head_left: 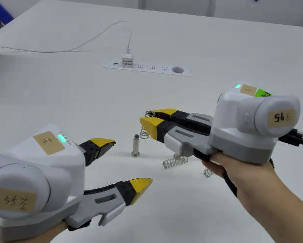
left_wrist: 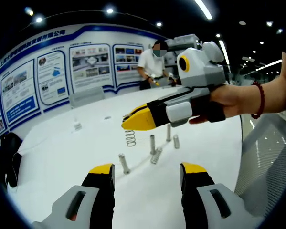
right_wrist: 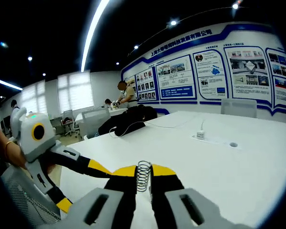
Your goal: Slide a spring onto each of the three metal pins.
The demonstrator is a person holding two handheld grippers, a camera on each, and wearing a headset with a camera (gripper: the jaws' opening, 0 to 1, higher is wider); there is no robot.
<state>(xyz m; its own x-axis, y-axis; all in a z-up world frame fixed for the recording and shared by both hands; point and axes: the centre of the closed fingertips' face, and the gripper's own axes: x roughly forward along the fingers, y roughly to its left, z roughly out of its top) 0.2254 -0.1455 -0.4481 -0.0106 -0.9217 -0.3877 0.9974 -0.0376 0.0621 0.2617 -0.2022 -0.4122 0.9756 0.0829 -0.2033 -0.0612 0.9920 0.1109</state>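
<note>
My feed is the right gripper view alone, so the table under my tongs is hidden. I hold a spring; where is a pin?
Observer: Head view: a pin stands upright on the table, just past the right gripper, near the held spring.
Operator: Anything on it?
Observer: No, it is bare; a loose spring lies on its side nearby.
Operator: More pins?
Observer: Left gripper view shows a second pin and a third pin upright farther back.
</note>
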